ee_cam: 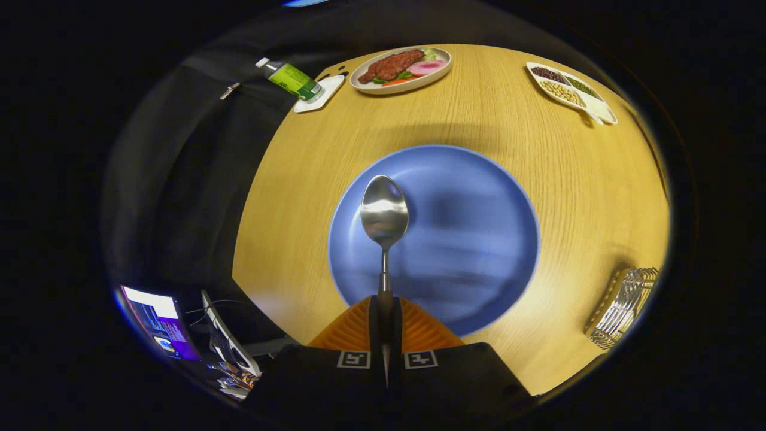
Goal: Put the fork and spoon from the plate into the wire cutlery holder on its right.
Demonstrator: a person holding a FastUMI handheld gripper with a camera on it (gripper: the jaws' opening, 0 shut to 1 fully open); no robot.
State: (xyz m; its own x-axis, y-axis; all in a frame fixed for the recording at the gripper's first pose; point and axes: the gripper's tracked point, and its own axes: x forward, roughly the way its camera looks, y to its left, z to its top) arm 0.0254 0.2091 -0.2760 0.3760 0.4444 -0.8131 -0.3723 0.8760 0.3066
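Round and pale, the wooden table (479,120) carries everything in sight, with the booth's dark cloth behind it and a lit monitor (158,323) low off its near left side. Nearest, the gripper (385,317) is closed on the handle of the spoon (385,209), both fingers pressing it, so the spoon sticks straight out ahead with its bowl over the blue plate (497,197). I judge the spoon lifted clear of the plate, though the height cannot be read for certain; the plate's face is blurred, and no fork can be made out on it. Off to the right of the fingers, at the table's near right edge, stands the wire cutlery holder (622,305); I cannot tell what it already holds. To do this step well, the grip should stay firm while the spoon is carried right, then turned toward upright above the holder's opening and lowered inside before release, so it does not catch the wires or tip the light frame. Beyond the plate sit a dish of sausage and vegetables (401,69), a green-labelled bottle (290,78) on a white tray (320,96), and a divided dish of beans (568,90). No label writing is legible.
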